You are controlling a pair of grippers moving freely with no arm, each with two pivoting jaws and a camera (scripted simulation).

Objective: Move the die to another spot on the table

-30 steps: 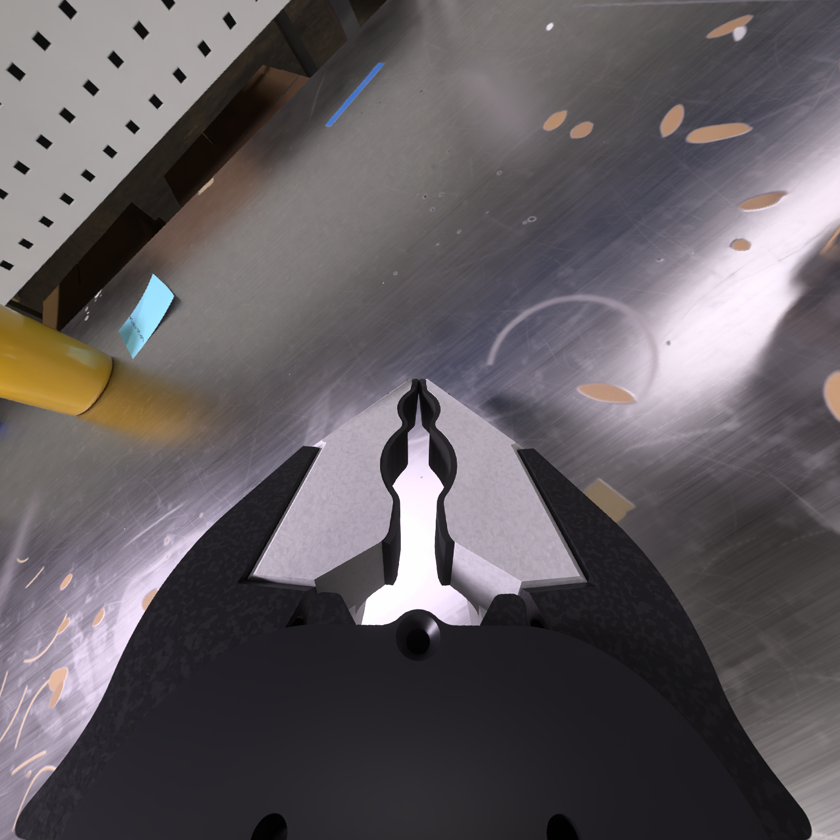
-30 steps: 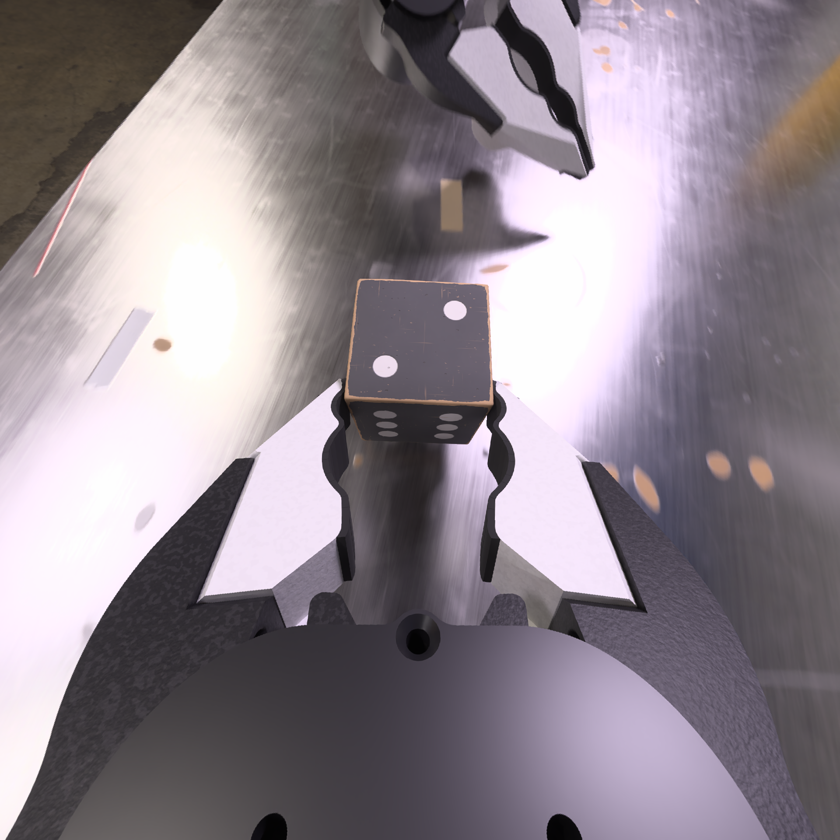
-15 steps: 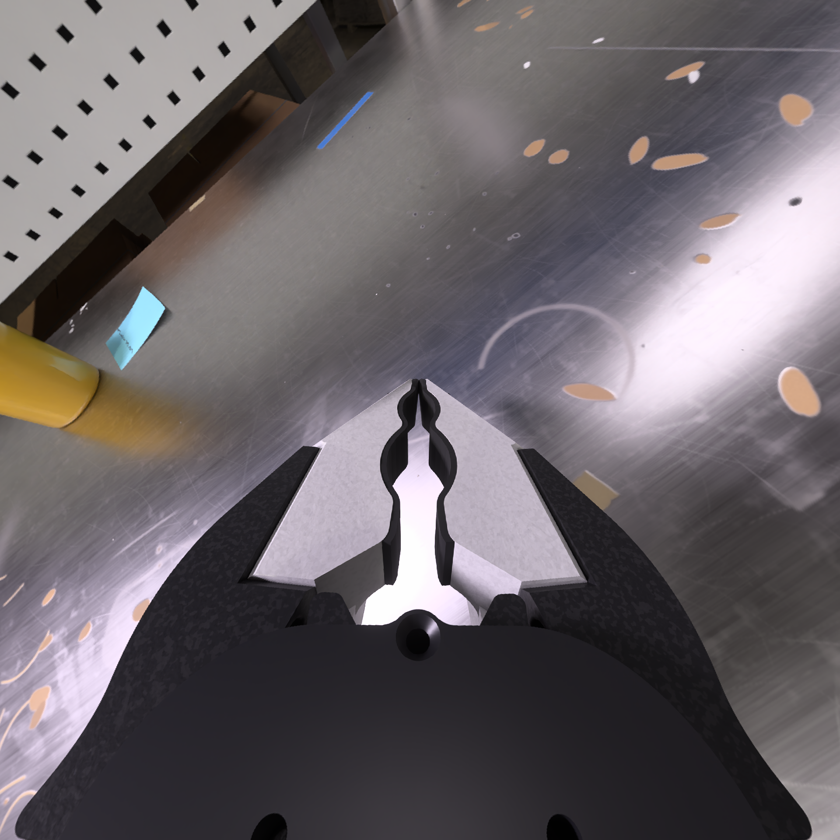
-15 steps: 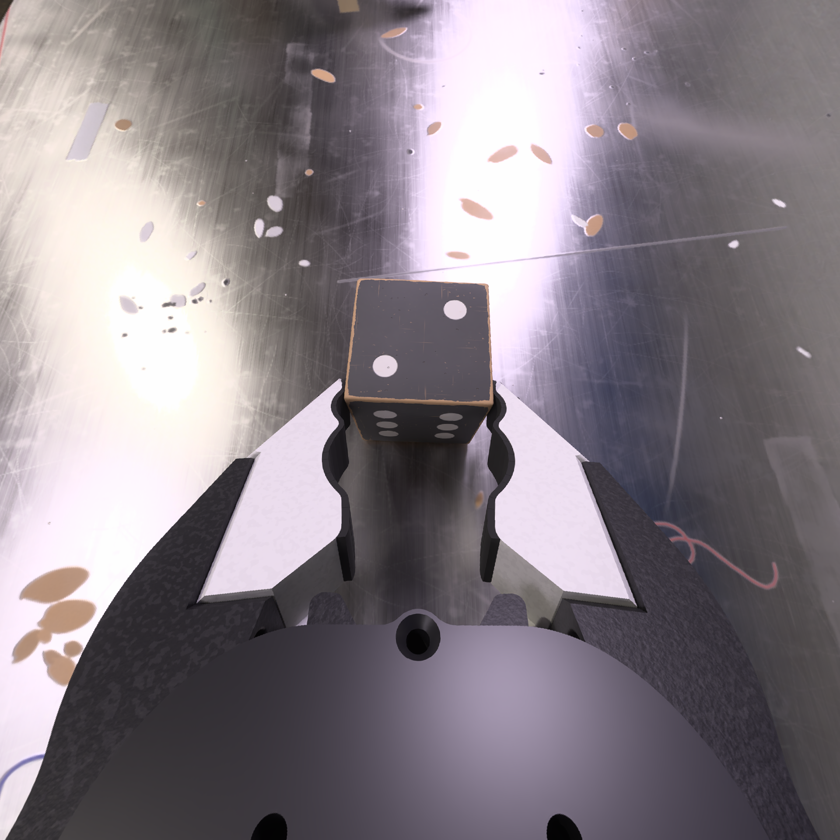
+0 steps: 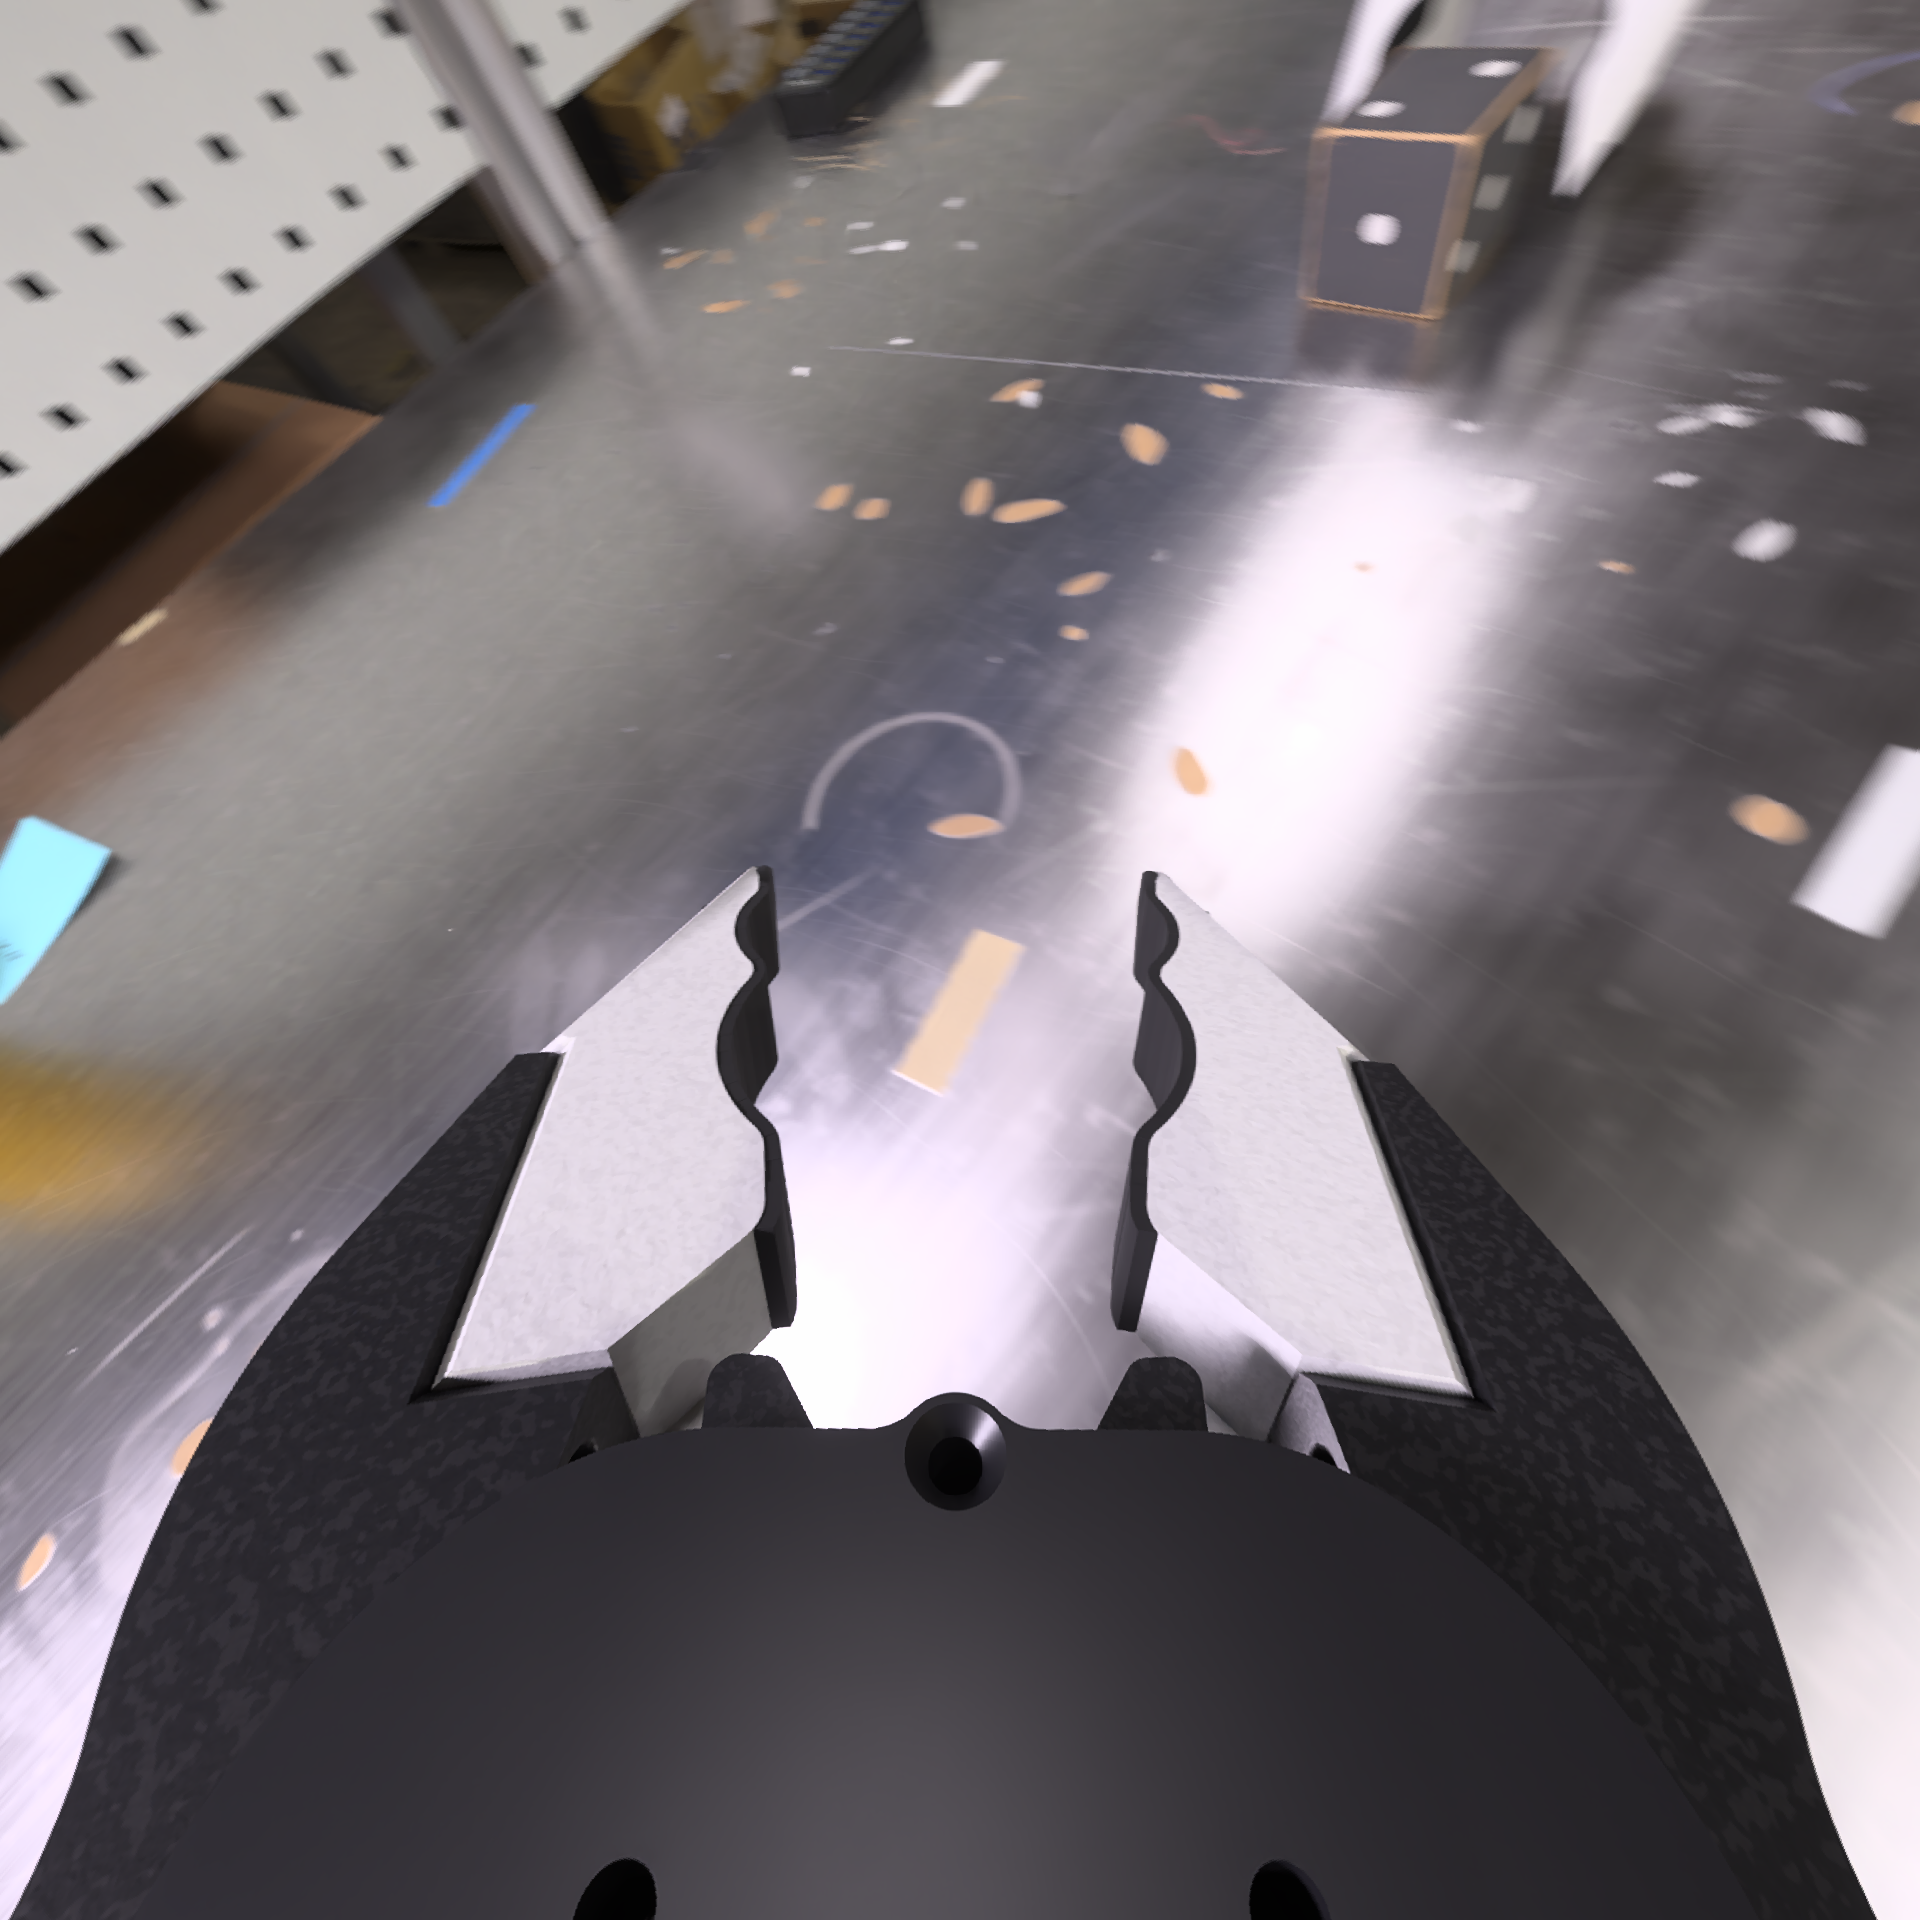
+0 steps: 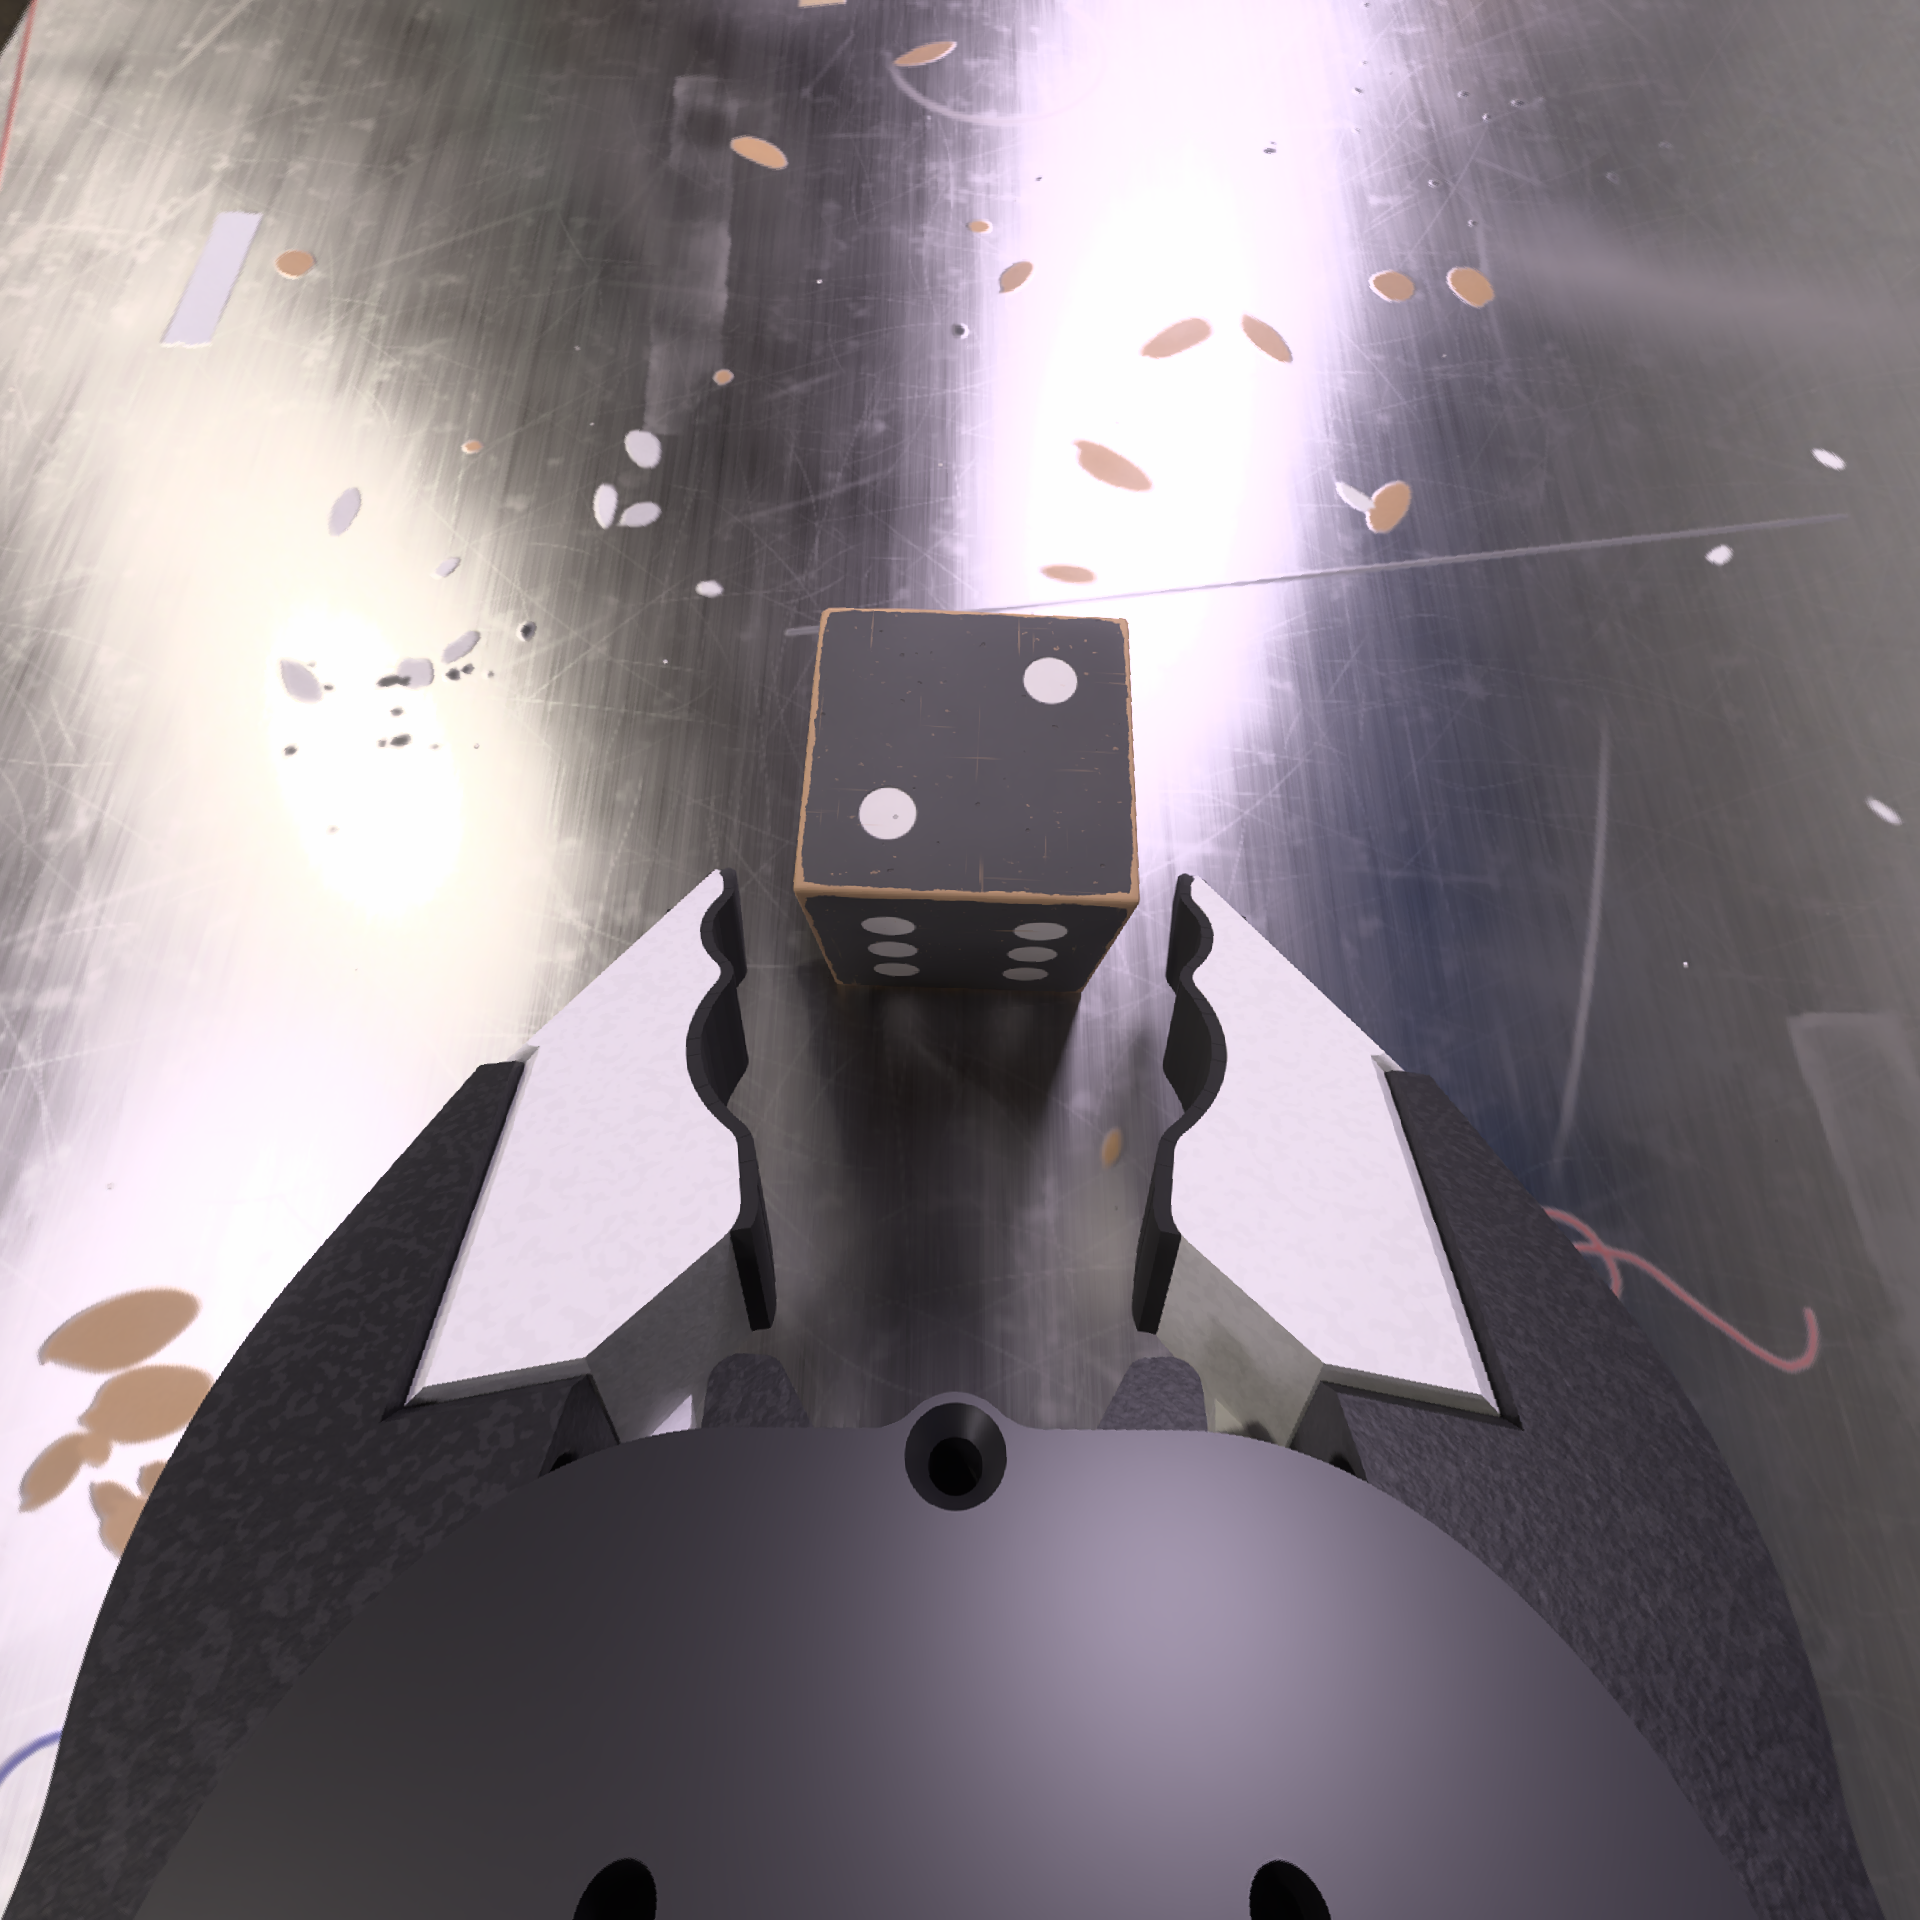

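One black die (image 6: 966, 800), two pips up, resting on the scratched steel table (image 6: 416, 935), unheld just past the right gripper (image 6: 956, 894); jaws spread. Left gripper (image 5: 951, 894): jaws likewise spread, empty; one white pegboard (image 5: 208, 208) behind the table.

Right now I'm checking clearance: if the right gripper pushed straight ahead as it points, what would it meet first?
Probably the black die: it sits just beyond the open right gripper, centred between its fingertips, resting on the metal table. Depth is uncertain.

Wrist cams face opposite ways, sharing die (image 6: 966, 769).
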